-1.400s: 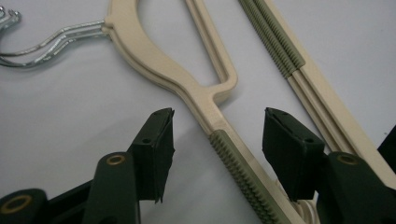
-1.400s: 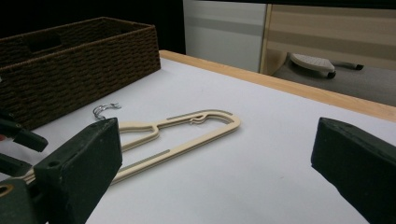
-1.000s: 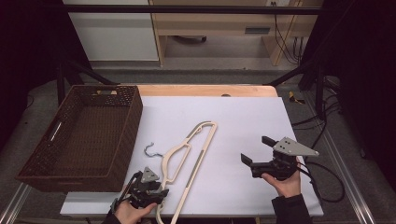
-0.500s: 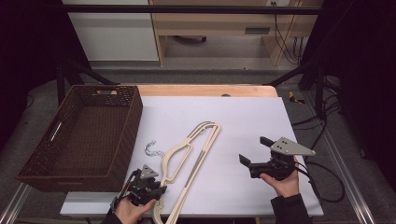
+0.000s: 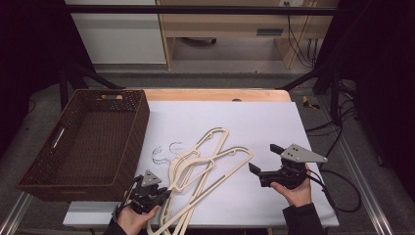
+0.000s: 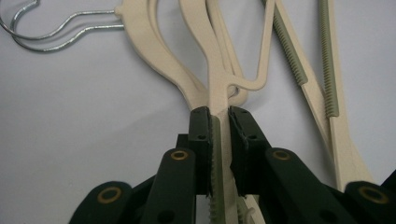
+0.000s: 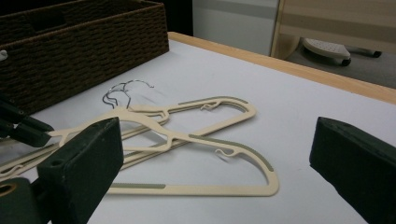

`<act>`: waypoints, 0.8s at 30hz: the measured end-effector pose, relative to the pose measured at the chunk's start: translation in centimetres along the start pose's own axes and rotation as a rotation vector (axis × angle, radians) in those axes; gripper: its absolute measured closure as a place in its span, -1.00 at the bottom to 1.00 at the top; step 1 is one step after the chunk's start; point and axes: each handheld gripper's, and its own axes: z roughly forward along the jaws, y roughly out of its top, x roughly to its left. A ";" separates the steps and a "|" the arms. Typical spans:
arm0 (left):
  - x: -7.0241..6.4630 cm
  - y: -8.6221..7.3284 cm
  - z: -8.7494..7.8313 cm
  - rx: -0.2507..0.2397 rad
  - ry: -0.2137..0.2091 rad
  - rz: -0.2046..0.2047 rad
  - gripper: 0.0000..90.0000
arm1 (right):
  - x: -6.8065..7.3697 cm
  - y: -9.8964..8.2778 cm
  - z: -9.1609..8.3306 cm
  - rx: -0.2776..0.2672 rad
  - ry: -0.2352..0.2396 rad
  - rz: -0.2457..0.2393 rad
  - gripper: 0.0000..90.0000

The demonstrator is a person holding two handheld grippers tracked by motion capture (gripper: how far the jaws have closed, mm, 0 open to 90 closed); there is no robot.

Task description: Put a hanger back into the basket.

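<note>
Hand-held gripper (image 6: 220, 116) clamps a cream hanger (image 6: 219, 88) on the white table (image 6: 84, 116)

High view looks down at the table (image 5: 274, 122); both claw views sit low, sharing hangers (image 6: 219, 70).

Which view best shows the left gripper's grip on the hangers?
The left gripper view: the left gripper has its jaws shut on a cream hanger arm, seen close up. The high view shows that gripper small, at the hangers' near end. The right gripper view catches just its jaw tips at the left edge.
</note>
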 end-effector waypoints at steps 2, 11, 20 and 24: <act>0.0 0.1 -0.5 -0.031 -0.001 0.013 0.76 | 0.2 0.0 0.2 -0.005 0.009 0.004 -0.90; -0.4 0.6 -1.9 -0.115 0.025 0.078 0.77 | 2.6 0.9 3.8 0.052 0.081 -0.020 -0.80; -0.9 0.8 -2.5 -0.140 0.038 0.108 0.77 | 6.0 2.4 9.2 0.098 0.142 -0.026 -0.63; -1.1 0.9 -2.7 -0.148 0.044 0.117 0.78 | 7.0 3.1 11.6 0.108 0.162 -0.007 -0.44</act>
